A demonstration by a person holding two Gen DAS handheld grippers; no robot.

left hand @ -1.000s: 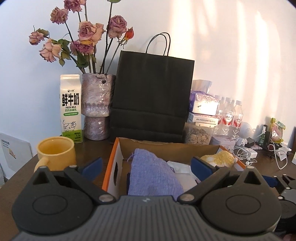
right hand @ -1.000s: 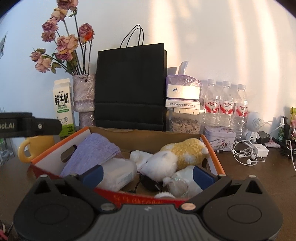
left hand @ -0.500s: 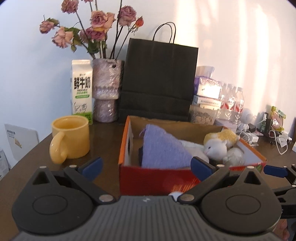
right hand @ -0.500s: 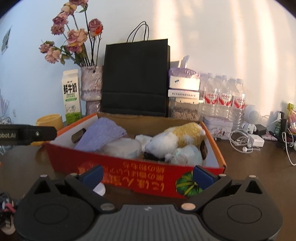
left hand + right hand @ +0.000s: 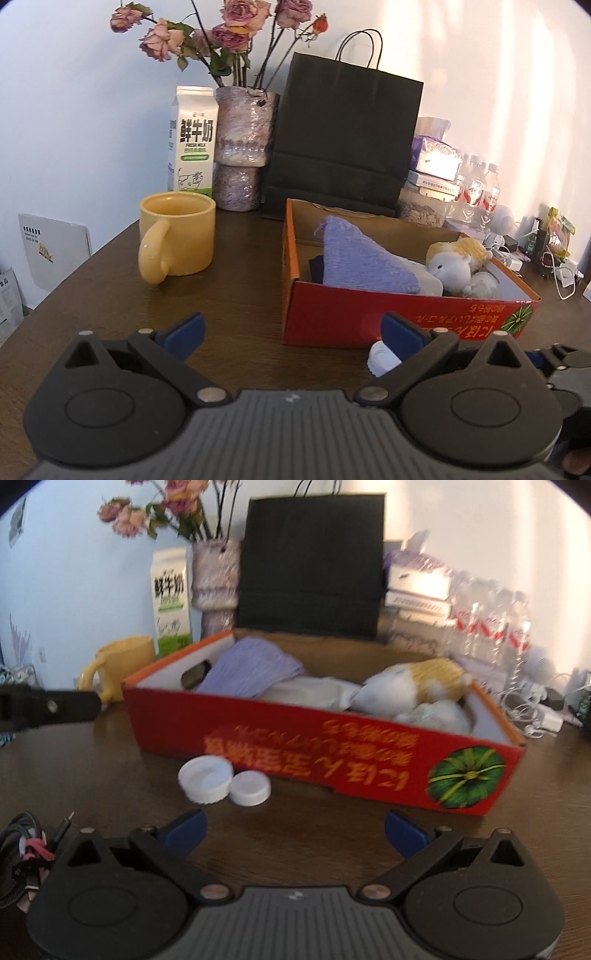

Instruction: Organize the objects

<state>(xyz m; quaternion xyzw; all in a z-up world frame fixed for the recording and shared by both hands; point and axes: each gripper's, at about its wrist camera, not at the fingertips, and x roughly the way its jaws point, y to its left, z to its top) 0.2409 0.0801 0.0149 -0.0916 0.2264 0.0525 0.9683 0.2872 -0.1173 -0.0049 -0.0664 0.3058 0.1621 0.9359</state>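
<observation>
Both grippers pulled back from box; left gripper and right gripper jaws released, empty. Box on counter, cloth and plush toy inside. Two white lids outside, touching front wall: likely next.

Left gripper with black linkage arms, silver pivot screws, blue fingers, ribbed grey housing, two round black discs, right gripper matching, blue fingers
</observation>
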